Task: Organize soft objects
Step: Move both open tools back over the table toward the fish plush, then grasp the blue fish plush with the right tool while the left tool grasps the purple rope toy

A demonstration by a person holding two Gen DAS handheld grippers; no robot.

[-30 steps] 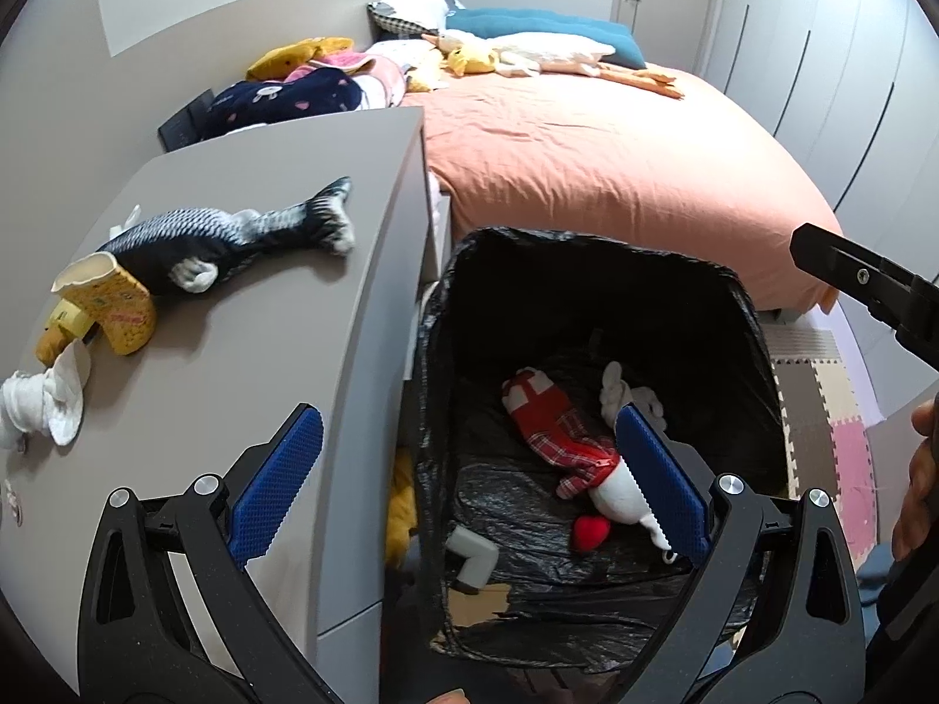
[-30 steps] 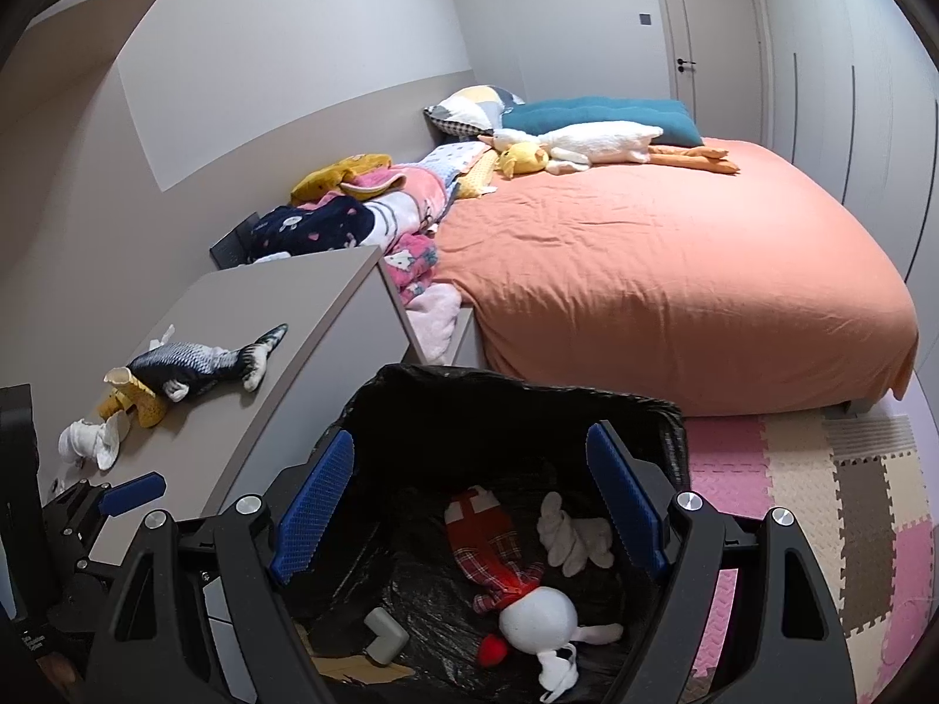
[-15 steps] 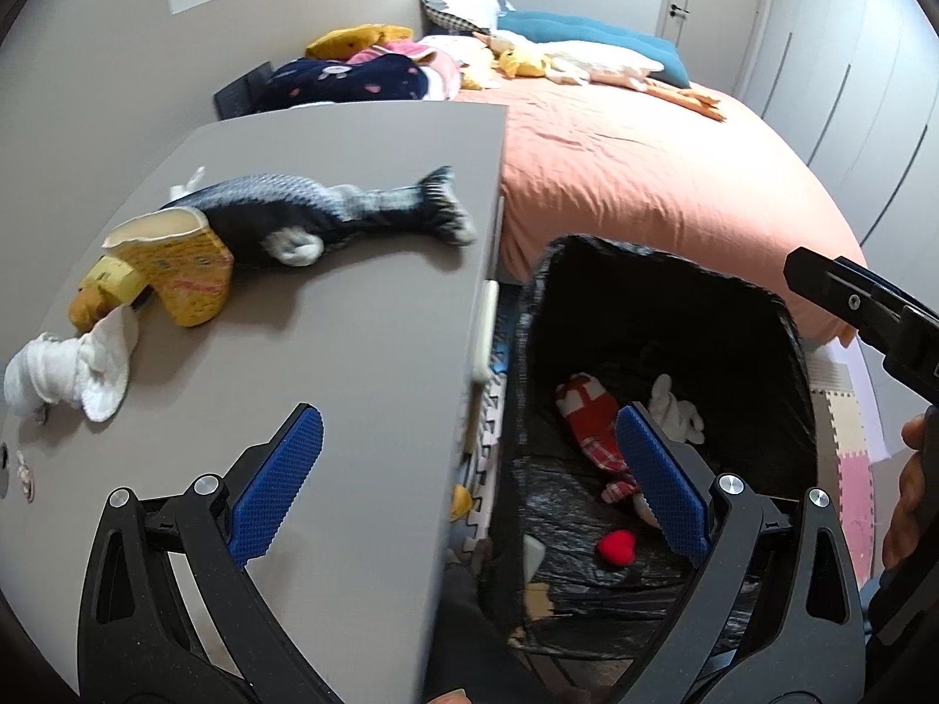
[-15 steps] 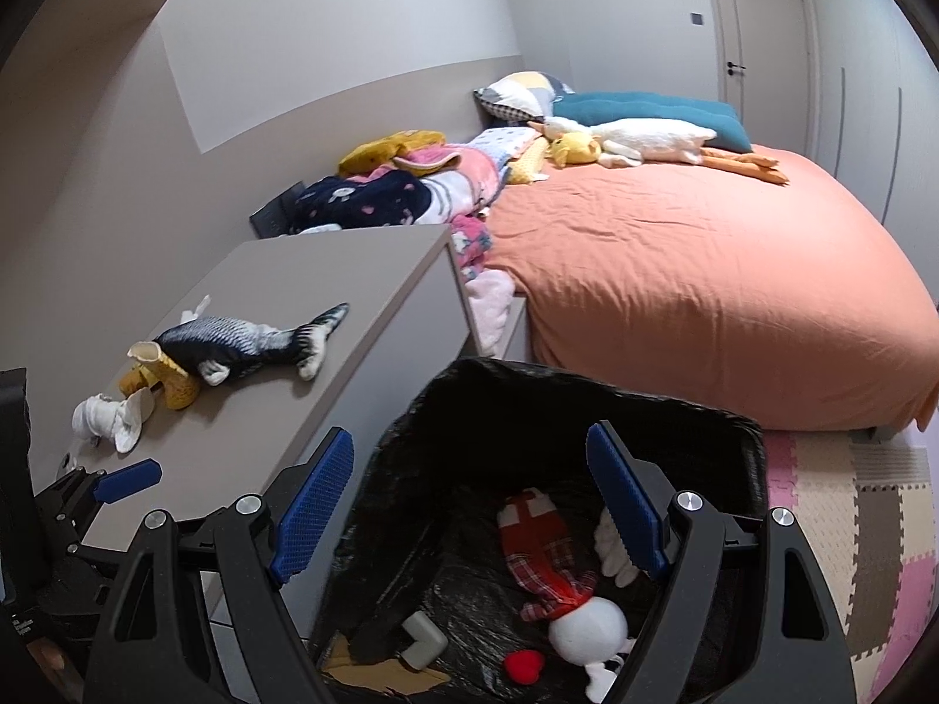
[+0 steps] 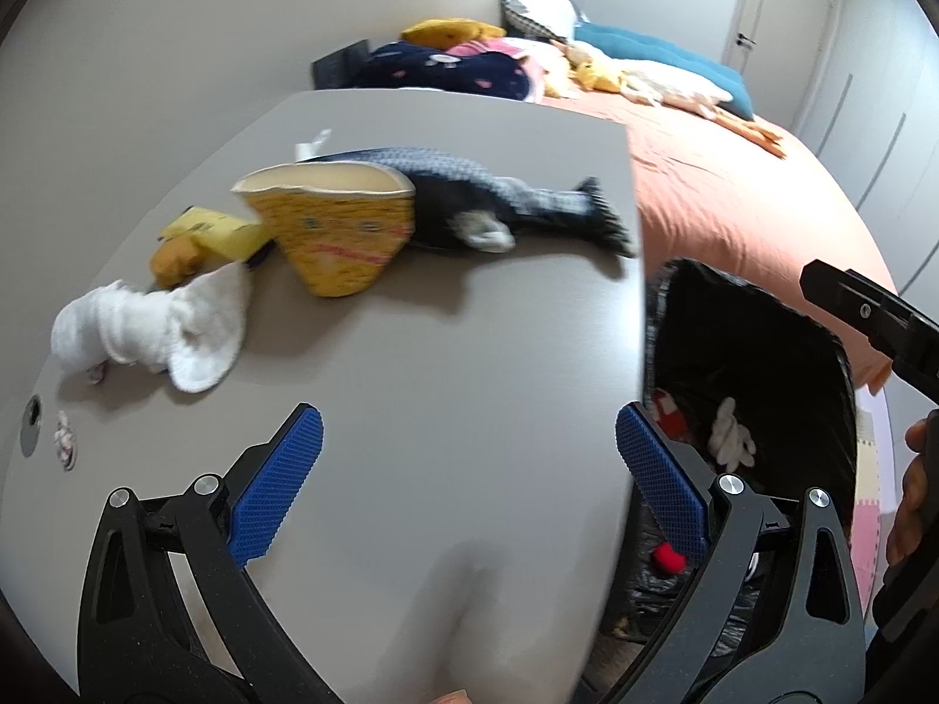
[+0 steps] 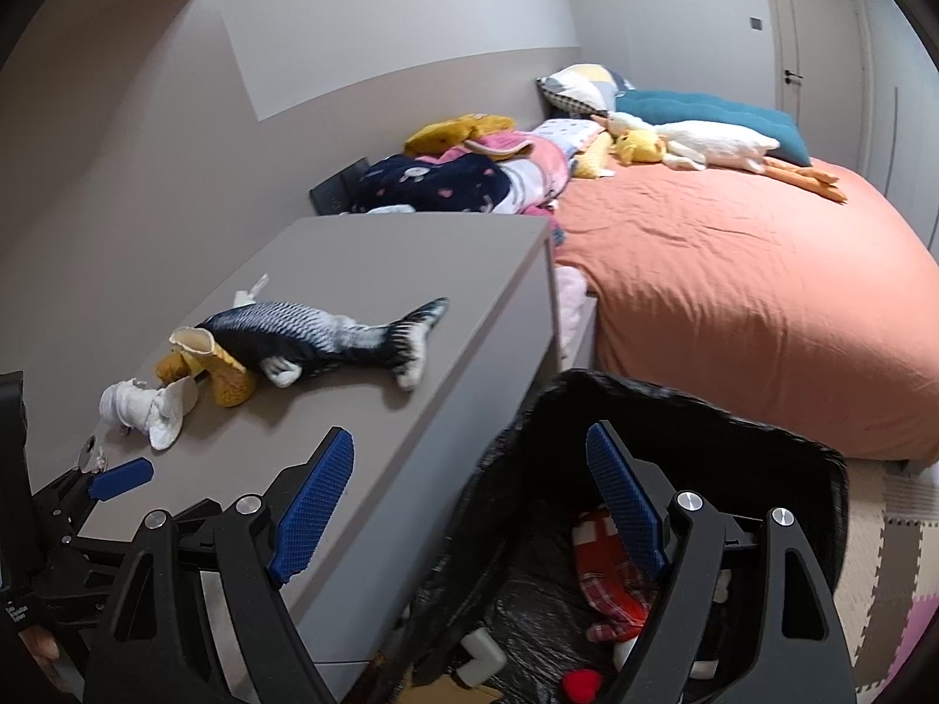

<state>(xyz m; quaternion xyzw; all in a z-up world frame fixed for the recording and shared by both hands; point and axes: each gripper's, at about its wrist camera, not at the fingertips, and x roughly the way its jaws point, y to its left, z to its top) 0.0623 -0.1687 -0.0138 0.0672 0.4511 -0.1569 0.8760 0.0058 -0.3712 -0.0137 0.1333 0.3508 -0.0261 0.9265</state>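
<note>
Moved from bin [image 5: 751, 352] over to the dresser [image 5: 440, 381], left gripper [image 5: 469, 457] fingers spread wide, empty; right gripper [image 6: 469, 498] likewise.

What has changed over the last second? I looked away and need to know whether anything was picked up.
Nothing was picked up. The left gripper, open, swung from over the bin to above the dresser top, nearing the yellow boot and white sock. The right gripper drifted left, open. The fish plush and the bin's toys stayed put.
</note>
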